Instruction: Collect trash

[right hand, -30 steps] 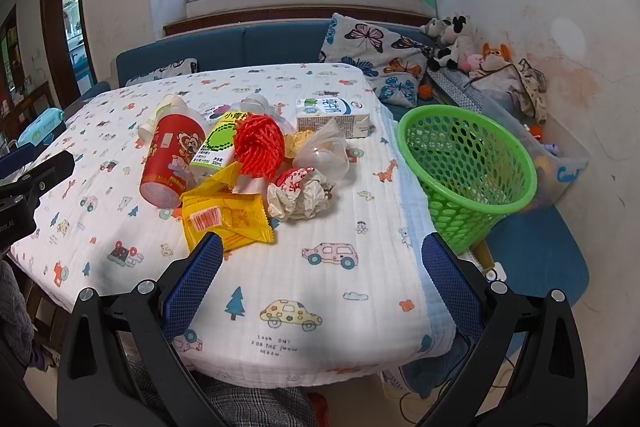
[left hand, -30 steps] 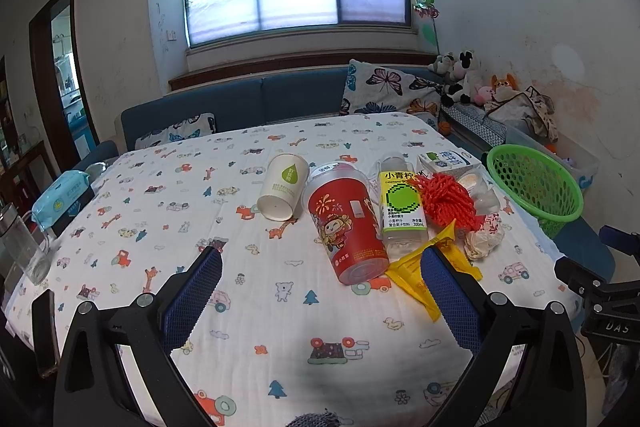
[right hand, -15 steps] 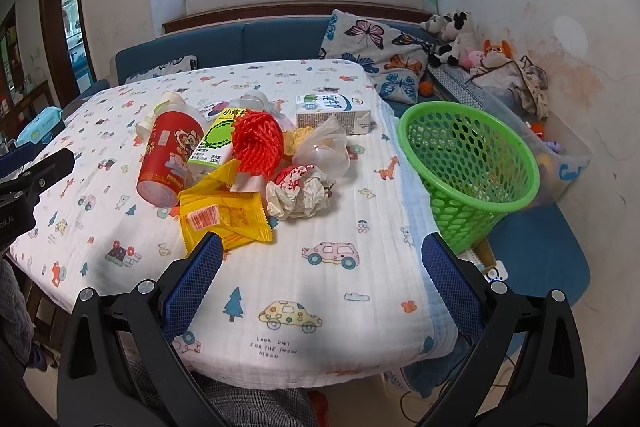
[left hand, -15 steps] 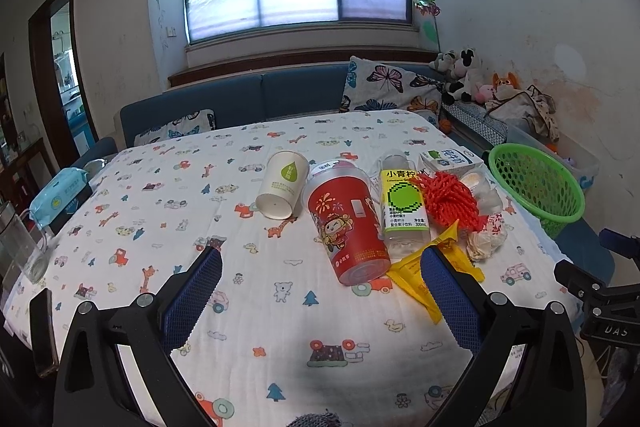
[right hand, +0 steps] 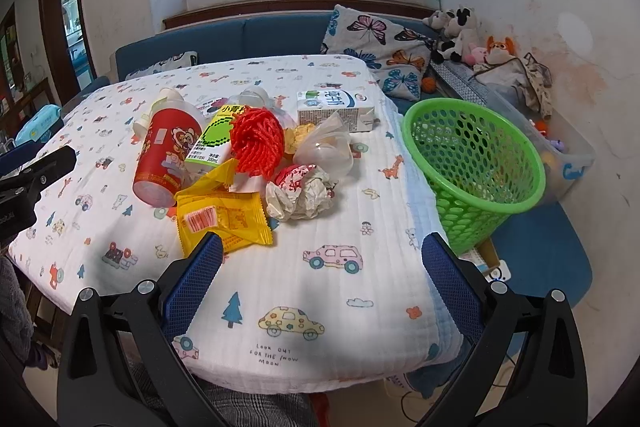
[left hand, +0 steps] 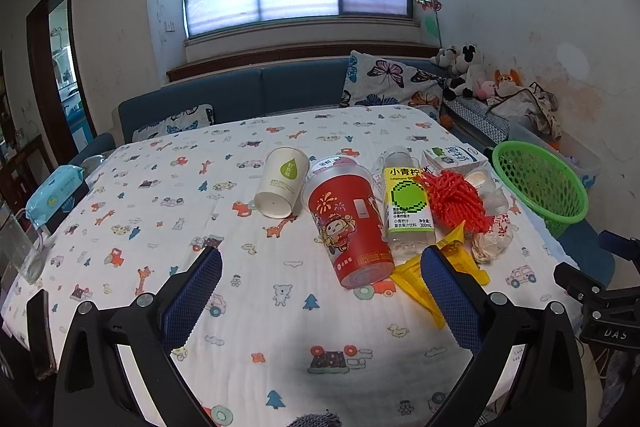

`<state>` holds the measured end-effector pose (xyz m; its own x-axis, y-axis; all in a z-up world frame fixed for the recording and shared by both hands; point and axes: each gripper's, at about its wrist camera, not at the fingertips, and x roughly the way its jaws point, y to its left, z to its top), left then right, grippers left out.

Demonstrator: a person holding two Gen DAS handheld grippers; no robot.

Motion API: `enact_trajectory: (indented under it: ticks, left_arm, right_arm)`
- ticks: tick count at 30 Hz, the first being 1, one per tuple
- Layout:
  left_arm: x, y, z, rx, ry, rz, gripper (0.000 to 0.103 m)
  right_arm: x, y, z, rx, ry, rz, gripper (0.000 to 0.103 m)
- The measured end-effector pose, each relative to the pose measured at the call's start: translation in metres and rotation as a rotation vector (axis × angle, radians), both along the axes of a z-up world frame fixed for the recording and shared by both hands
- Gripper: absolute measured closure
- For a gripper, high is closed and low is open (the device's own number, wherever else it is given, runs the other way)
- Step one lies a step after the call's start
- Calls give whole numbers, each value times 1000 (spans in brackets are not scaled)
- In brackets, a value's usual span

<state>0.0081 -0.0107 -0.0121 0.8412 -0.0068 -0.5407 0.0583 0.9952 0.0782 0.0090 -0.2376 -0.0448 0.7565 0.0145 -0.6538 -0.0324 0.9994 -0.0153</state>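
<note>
Blue-padded left gripper [left hand: 320,291] and right gripper [right hand: 320,275]: jaws spread wide, holding nothing. Centre frame: one red cup [right hand: 166,155], one yellow wrapper [right hand: 222,219], one crumpled paper [right hand: 300,193]. Right: one green basket [right hand: 472,167].

Home living room: sofa [left hand: 280,89], butterfly cushion [left hand: 390,81], plush toys [left hand: 464,69].

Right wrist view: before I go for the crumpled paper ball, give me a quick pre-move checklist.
1. Right tool open and empty: ok.
2. Left tool open and empty: ok.
3. Crumpled paper ball reachable from above, nothing lying on it: ok.
4. Ball free of its neighbours: not ok; it touches the clear plastic bag and sits close to the yellow wrapper.
5. Green basket upright with its mouth open, beside the table edge: ok.
6. Basket empty: cannot tell.
</note>
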Motion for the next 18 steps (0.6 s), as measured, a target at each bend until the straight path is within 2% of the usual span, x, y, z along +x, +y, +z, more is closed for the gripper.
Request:
enact_trajectory:
  ticks: [18]
  left_arm:
    - [35,6,1,-10,60,6,7]
  right_arm:
    - [22,1,-2,-8,30,16,4]
